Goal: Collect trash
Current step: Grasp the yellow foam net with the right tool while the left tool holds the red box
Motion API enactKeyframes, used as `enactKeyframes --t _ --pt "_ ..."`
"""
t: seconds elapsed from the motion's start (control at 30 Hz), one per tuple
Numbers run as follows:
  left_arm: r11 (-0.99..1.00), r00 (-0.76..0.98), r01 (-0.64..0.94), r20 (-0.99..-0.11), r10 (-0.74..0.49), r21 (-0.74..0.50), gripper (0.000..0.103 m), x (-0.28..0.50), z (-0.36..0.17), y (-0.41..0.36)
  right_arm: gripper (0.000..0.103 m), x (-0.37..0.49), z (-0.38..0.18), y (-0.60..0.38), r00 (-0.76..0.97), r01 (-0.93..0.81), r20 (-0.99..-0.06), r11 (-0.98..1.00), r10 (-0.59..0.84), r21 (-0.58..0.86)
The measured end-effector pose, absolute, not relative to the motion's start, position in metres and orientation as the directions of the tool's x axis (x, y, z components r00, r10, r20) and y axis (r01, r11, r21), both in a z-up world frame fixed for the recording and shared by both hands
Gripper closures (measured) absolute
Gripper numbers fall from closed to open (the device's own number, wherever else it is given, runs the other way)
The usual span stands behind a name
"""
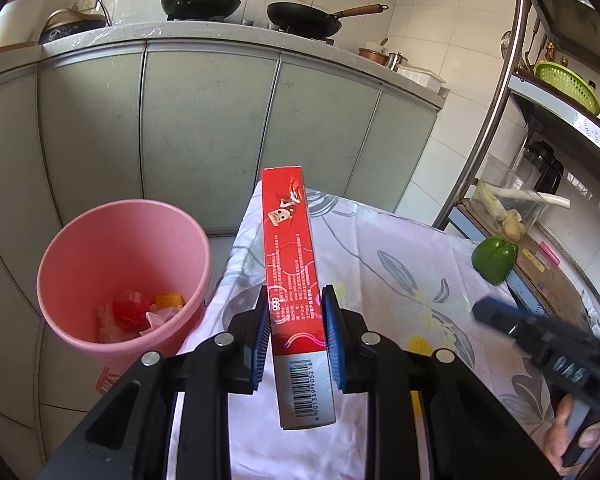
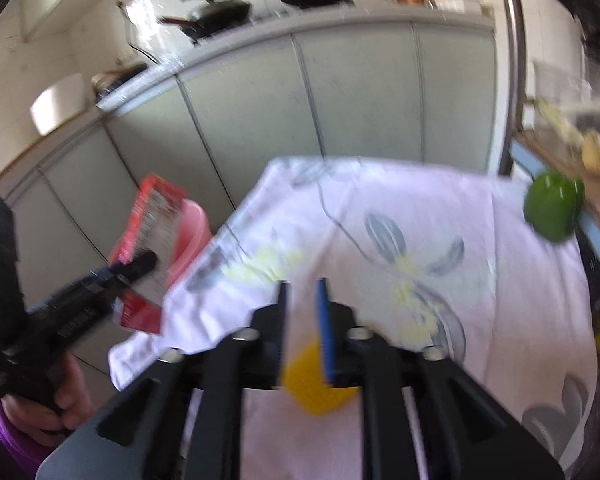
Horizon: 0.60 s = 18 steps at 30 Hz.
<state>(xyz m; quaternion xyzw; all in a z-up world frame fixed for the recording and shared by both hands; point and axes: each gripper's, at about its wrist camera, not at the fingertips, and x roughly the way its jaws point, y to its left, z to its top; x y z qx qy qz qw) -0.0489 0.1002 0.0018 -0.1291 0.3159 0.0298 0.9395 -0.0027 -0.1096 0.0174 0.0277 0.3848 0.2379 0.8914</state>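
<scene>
White tiled walls (image 1: 432, 28), grey-green cabinets (image 1: 204, 128), steel shelf rack (image 1: 496, 92), daylight.

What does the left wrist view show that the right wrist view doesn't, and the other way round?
Only the left wrist view: the inside of the pink bin, with trash already in it, and the barcode end of the red box clamped in the left tongs. Only the right wrist view: a yellow item on the cloth beneath the right tongs, which hold nothing. Both show the box, the green pepper and the flowered cloth.

Red box (image 1: 296, 280) clamped on edge — pink bin (image 1: 124, 272) holds scraps.
</scene>
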Motion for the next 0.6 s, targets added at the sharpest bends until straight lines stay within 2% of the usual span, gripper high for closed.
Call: enactKeyframes --t 0.07,0.2,0.4,0.57,0.6 --pt "0.963 0.796 -0.134 -0.604 -0.035 -0.232 0.079 -0.05 -0.001 0.101 0.059 -0.003 0.001 -0.115 0.562 -0.368 -0.711 0.898 0.423 0.243" --pt "0.962 0.79 -0.126 -0.611 -0.051 -0.244 0.078 -0.053 -0.007 0.101 0.057 -0.002 -0.028 -0.119 0.516 -0.306 -0.773 0.922 0.371 0.238" --pt "0.96 0.787 -0.124 -0.614 -0.059 -0.252 0.078 -0.058 -0.01 0.105 0.057 0.0 -0.056 -0.114 0.461 -0.262 -0.827 0.939 0.323 0.221" --pt "0.959 0.788 -0.129 -0.613 -0.054 -0.251 0.078 -0.061 -0.012 0.109 0.058 0.0 -0.059 -0.105 0.472 -0.296 -0.81 0.928 0.349 0.227" --pt "0.959 0.788 -0.132 -0.613 -0.052 -0.251 0.078 -0.061 -0.012 0.11 0.065 -0.001 -0.058 -0.103 0.475 -0.307 -0.803 0.923 0.359 0.231"
